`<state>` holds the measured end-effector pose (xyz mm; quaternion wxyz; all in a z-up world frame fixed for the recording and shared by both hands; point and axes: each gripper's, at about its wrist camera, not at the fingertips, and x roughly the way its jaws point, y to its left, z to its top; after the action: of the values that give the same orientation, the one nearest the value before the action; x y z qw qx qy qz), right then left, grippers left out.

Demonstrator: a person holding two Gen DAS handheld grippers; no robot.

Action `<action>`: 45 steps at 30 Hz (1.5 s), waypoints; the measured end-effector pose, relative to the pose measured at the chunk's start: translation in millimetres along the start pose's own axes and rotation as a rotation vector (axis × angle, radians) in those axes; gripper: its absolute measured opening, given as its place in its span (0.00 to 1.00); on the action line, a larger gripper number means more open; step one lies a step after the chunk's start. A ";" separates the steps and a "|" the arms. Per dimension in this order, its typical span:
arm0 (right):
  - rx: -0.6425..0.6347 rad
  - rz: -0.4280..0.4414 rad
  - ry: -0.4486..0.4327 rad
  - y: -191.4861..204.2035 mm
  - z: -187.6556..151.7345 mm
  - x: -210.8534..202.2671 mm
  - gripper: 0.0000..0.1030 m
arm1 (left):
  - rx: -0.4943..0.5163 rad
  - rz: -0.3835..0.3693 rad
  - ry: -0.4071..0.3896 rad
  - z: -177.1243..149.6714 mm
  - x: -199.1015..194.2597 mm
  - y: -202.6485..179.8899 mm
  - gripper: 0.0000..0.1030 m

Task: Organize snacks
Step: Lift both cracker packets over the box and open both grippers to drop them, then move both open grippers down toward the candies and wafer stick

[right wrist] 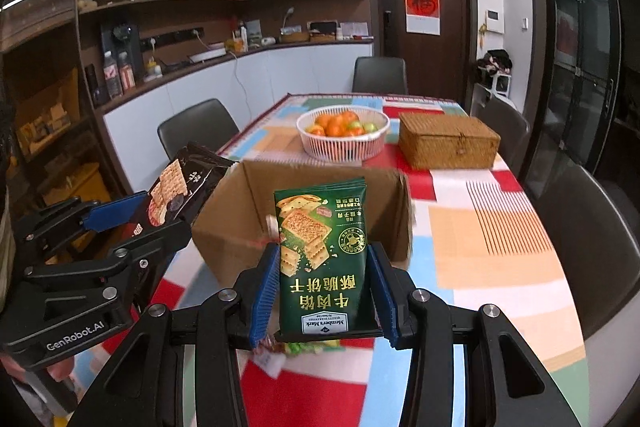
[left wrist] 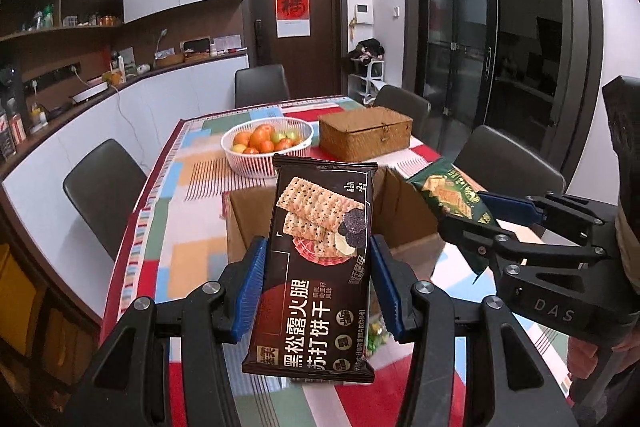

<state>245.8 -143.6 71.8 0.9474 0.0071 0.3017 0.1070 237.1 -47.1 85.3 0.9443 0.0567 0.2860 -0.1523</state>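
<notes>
At frame centre, over a desk wearing a colourful patchwork cloth, the left gripper is clenching a dark-brown cracker packet, the right gripper a green cracker packet, before an open cardboard box.

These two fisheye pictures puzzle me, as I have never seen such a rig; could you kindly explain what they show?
No robot here: a person holds a two-finger clamp in each hand, each with a camera looking along its fingers. The left camera shows the left gripper shut on a dark brown cracker packet, with the right gripper alongside. The right camera shows the right gripper shut on a green cracker packet. Ahead, on the patchwork tablecloth, stand an open cardboard box, a white basket of fruit and a closed wicker box. A few more small snacks lie below the grippers, too blurred to name.
</notes>
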 end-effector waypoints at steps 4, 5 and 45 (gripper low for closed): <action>-0.001 0.017 0.002 -0.4 19.2 11.6 0.43 | -0.016 -0.015 0.012 13.2 13.3 9.3 0.49; 0.000 0.017 0.004 -0.4 23.7 16.1 0.43 | -0.022 -0.014 0.016 17.0 19.0 13.5 0.49; -0.048 -0.033 0.003 15.5 6.4 40.3 0.60 | -0.021 0.037 0.062 -21.2 30.6 18.4 0.58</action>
<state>278.4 -119.8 55.3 0.9485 -0.0207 0.3004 0.0986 256.1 -33.4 51.0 0.9383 0.0566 0.3155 -0.1298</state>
